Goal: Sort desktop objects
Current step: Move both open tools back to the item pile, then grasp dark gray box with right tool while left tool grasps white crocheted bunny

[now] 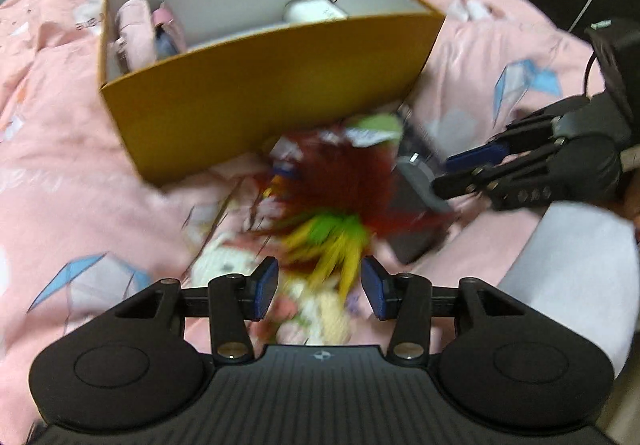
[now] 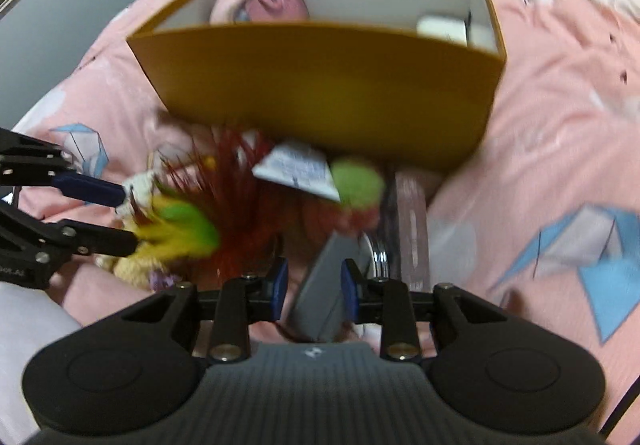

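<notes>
A yellow-brown open box (image 1: 256, 93) (image 2: 328, 85) stands on the pink bedspread and holds pink items (image 1: 138, 31) and a white object (image 1: 312, 11). In front of it lies a blurred pile: a red, yellow and green feather toy (image 1: 336, 205) (image 2: 192, 225), a cream plush (image 1: 320, 309), a green ball (image 2: 356, 183), a white packet (image 2: 298, 167) and a grey box (image 2: 324, 293). My left gripper (image 1: 319, 287) (image 2: 128, 219) is open around the feathers' yellow end. My right gripper (image 2: 314, 291) (image 1: 444, 171) is open, with the grey box between its pads.
A clear pinkish tube with a metal ring (image 2: 408, 221) lies right of the grey box. A white sleeve (image 1: 576, 277) is at the right edge. The pink printed bedspread (image 1: 72, 173) spreads all around the box.
</notes>
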